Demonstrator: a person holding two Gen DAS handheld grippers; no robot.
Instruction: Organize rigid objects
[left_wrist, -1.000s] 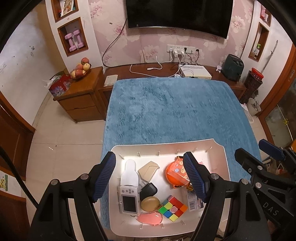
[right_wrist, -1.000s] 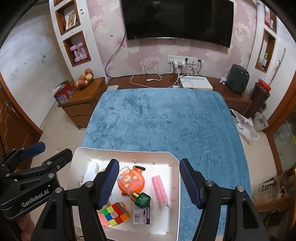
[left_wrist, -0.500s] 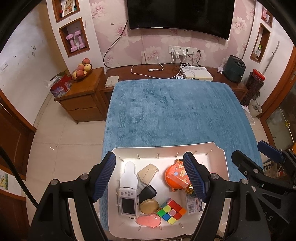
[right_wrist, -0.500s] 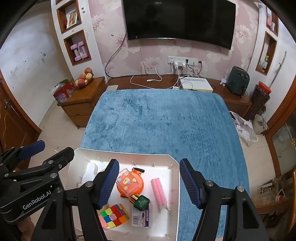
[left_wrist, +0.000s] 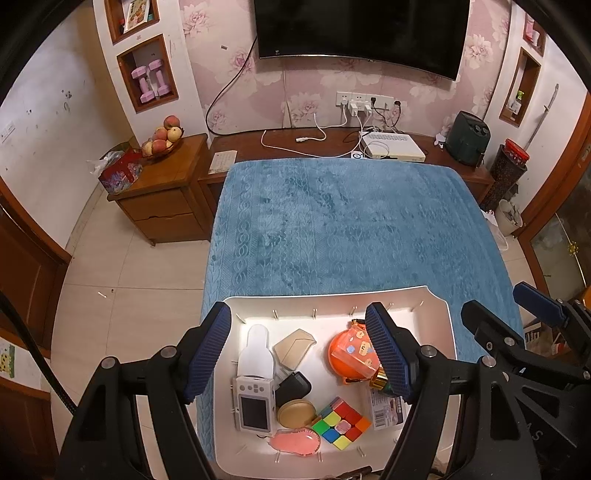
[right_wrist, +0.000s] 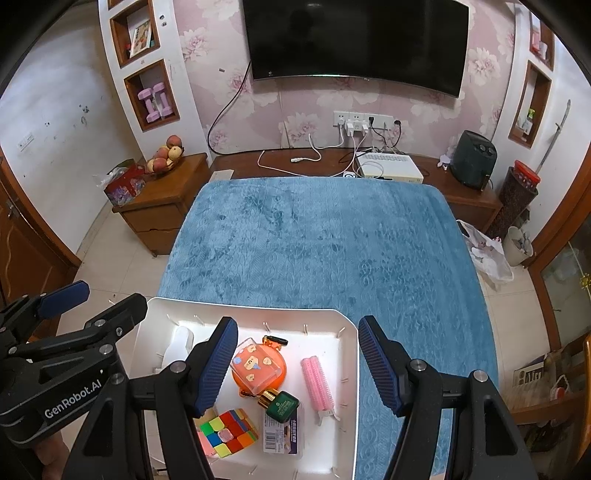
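Both tongs hovered spread above the white tray (left_wrist: 448, 332).
Crowded items risked nudging neighbours, especially near the puzzle cube (right_wrist: 228, 432).

My white tray (left_wrist: 447, 332) sits at blue blanket's near edge, packed w/ odds: white camera (left_wrist: 254, 404) lying flat, screen up, multicolour cube (left_wrist: 341, 422), orange case (right_wrist: 258, 365), pink roller (right_wrist: 318, 382), green bottle (right_wrist: 281, 404) on its side.
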